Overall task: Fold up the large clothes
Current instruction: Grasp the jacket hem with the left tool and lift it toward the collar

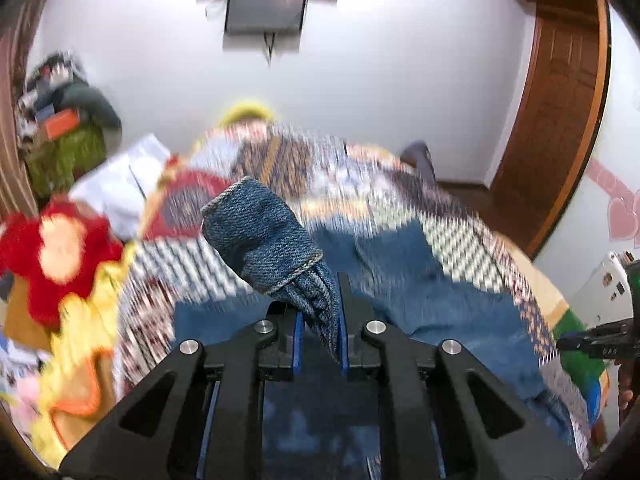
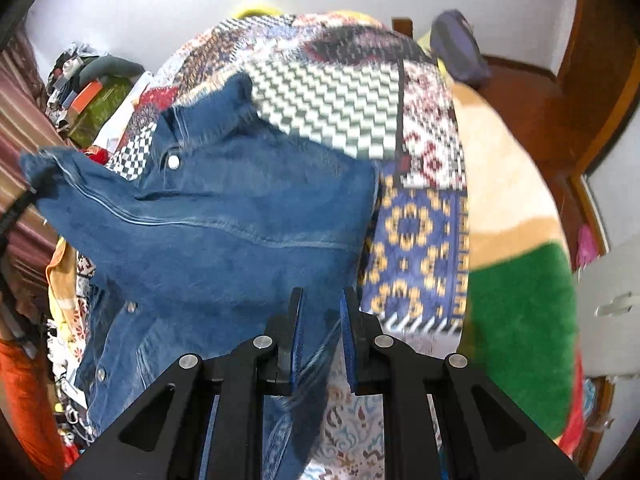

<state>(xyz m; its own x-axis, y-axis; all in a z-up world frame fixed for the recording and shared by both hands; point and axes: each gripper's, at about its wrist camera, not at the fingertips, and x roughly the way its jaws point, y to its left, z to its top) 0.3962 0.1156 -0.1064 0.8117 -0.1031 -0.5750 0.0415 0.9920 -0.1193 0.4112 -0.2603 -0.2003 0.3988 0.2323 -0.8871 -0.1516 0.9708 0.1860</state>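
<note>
The left gripper [image 1: 320, 312] is clamped on a bunched fold of the denim jacket [image 2: 208, 216], whose cuff sticks up toward 11 o'clock from its fingers. The right gripper [image 2: 322, 320], jaws narrowly parted, pinches a jacket edge; the body spreads toward 10 o'clock over the patchwork quilt [image 2: 332, 108].

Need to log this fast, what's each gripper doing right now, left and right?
Left gripper: shut on a bunched cuff of the denim jacket.
Right gripper: shut on a fold of the denim jacket.
</note>
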